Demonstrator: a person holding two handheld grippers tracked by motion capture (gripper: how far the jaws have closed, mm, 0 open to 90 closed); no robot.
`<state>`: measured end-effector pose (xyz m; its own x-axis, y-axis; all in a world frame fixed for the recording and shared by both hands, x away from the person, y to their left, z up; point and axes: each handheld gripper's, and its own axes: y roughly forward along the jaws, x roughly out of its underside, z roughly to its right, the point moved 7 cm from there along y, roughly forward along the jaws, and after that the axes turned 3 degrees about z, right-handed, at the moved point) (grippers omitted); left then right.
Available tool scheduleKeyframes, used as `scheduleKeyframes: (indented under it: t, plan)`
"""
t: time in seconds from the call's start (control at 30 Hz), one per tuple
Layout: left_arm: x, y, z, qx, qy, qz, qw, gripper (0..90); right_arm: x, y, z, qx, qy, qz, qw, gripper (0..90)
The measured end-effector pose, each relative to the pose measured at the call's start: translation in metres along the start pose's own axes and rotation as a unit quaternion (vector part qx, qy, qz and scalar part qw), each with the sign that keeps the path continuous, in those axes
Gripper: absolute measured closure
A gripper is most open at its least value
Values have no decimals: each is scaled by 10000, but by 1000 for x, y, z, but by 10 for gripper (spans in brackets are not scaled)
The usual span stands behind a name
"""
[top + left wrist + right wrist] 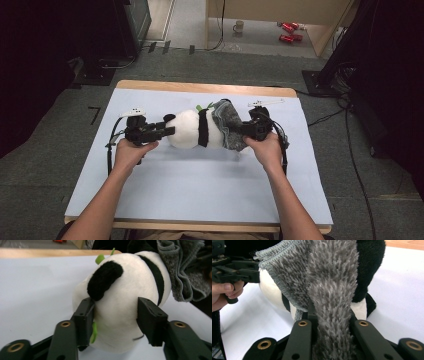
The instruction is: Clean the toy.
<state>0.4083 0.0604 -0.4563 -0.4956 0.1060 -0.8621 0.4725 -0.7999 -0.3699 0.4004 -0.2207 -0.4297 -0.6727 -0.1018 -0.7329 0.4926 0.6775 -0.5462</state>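
Observation:
A black-and-white panda plush [190, 131] lies on its side in the middle of the pale mat [200, 185]. A grey fuzzy cloth [227, 125] is wrapped round its right end. My left gripper [168, 131] holds the plush's left end. In the left gripper view its jaws press into both sides of the white body [117, 302], next to a black ear [103, 280], so the left gripper [116, 322] is shut on the plush. My right gripper [245, 132] is shut on the grey cloth [329, 290], which bunches between its jaws at the right gripper [332, 325].
The mat covers a wooden table [200, 88] with its far edge bare. On the floor beyond stand a mug [239, 26] and red cans [289, 31]. Cables [350, 150] run along the floor at the right. Dark equipment [125, 25] stands at the back left.

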Motion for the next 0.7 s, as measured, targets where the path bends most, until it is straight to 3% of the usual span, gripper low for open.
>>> scheduleKeyframes:
  t: [0.1, 0.17, 0.33, 0.47, 0.53, 0.6, 0.7]
  plan:
    - [3, -4, 3, 78, 231, -28, 9997, 413, -1, 0, 2, 7, 5, 26, 10000, 765]
    - [5, -6, 4, 162, 256, -26, 9995, 397, -2, 1, 3, -8, 2, 43, 10000, 765]
    - [11, -6, 2, 145, 418, -98, 9990, 390, -4, 1, 5, -12, 4, 66, 10000, 756]
    - [17, 3, 1, 127, 616, -115, 9980, 375, -5, 0, 9, -17, 49, 81, 10000, 756]
    - [19, 12, 1, 141, 679, -48, 9976, 353, -6, 1, 10, -12, 55, 103, 9999, 755]
    - [18, 18, -1, 8, 815, 99, 9966, 317, -6, 1, 10, 1, 54, 111, 9999, 753]
    - [17, 23, -4, -50, 705, 269, 9971, 339, -7, 0, 10, 32, 76, 146, 9999, 753]
